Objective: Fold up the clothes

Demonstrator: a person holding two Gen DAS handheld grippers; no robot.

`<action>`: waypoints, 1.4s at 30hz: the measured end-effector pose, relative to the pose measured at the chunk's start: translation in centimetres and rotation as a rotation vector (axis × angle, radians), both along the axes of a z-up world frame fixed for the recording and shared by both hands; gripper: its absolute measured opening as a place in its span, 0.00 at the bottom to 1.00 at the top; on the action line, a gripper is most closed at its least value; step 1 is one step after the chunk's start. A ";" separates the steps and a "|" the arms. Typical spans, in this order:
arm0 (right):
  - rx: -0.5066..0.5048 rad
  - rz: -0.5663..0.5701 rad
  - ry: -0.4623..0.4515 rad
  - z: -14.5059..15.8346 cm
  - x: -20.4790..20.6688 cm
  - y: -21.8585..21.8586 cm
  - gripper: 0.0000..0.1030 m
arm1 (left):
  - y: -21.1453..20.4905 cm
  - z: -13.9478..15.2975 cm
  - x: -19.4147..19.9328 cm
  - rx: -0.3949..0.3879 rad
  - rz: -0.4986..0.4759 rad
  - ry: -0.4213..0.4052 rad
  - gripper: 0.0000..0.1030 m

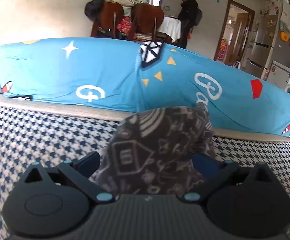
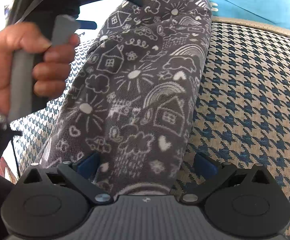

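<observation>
Grey doodle-print garment [image 2: 137, 84], unlabelled

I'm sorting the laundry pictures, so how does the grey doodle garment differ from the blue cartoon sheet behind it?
The grey doodle garment is dark with thin white houses, suns and clouds; the blue cartoon sheet is bright, with bold stars, triangles and lettering. The garment looks fuzzy and bunched into a narrow strip; the sheet looks smooth and lies spread wide. The garment lies between both claws; the sheet lies beyond them. Both are printed fabric.

Only a few curly white letters, seemingly "Ba", showed on the bright blue printed bedsheet [image 1: 214, 70]; nothing else was readable.
</observation>
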State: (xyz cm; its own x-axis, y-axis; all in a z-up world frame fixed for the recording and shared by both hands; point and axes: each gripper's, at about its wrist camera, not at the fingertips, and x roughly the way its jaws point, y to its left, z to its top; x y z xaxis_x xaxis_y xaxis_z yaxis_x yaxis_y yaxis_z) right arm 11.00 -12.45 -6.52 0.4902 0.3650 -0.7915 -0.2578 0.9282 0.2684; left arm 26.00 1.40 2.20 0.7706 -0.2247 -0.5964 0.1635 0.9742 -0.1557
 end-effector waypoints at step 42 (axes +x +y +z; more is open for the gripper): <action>0.012 0.051 -0.026 -1.0 -0.5 -0.3 1.00 | 1.0 -3.7 7.9 0.039 0.110 0.130 1.00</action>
